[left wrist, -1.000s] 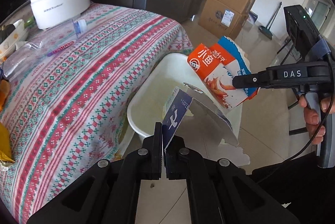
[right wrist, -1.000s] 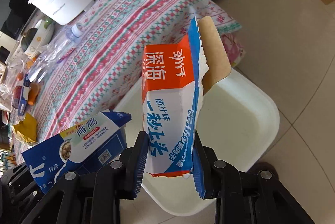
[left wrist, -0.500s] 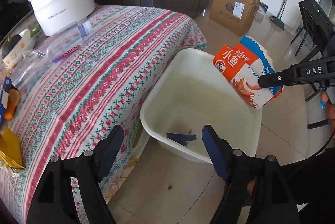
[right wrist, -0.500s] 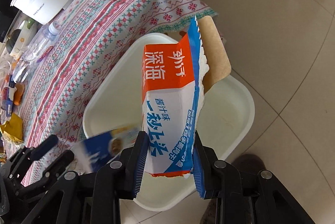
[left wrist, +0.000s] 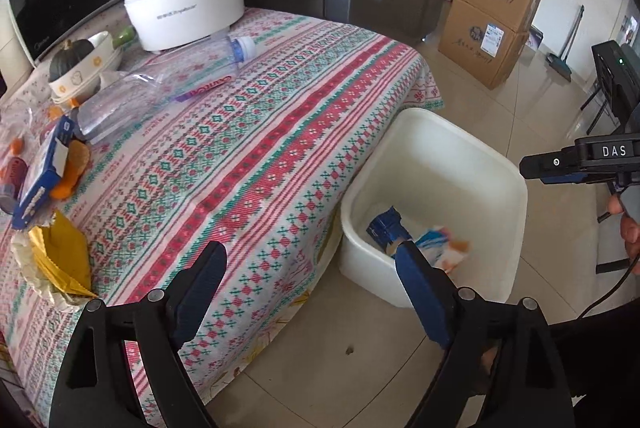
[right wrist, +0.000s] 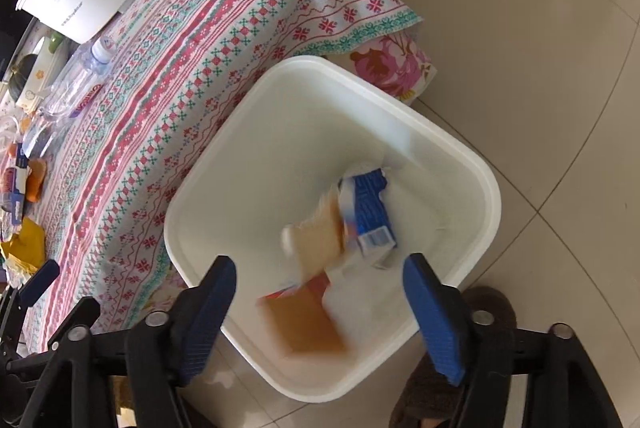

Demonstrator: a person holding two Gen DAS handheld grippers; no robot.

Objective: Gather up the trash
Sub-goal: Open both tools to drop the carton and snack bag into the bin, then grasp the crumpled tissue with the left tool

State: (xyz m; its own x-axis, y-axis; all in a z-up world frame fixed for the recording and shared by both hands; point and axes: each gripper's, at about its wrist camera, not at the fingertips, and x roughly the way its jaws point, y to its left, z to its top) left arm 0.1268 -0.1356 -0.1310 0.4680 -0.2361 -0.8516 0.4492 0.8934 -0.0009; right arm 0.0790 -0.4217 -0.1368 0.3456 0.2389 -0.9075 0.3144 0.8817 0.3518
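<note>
A: Where is the trash at this moment?

B: Both pieces are inside the white bin (right wrist: 472, 188), which stands on the floor just beside the desk (left wrist: 248, 164) with the patterned cloth. The blue carton (right wrist: 370, 212) lies at the bottom. The orange carton (right wrist: 308, 312) is also within the bin, but it is blurred, so I cannot tell if it rests already.

A: And the two tools?

B: The right gripper (right wrist: 318, 312) is above the bin; its fingers have just been opening and now they stand apart, with nothing pressed between them. The left gripper (left wrist: 308, 288) is over the edge of the desk and the bin; its fingers also have just been opening, wide apart and empty.

A: Anything left on the desk?

B: A white pot (left wrist: 184, 12), a clear plastic bottle (left wrist: 168, 84) lying down, a yellow wrapper (left wrist: 60, 260).
</note>
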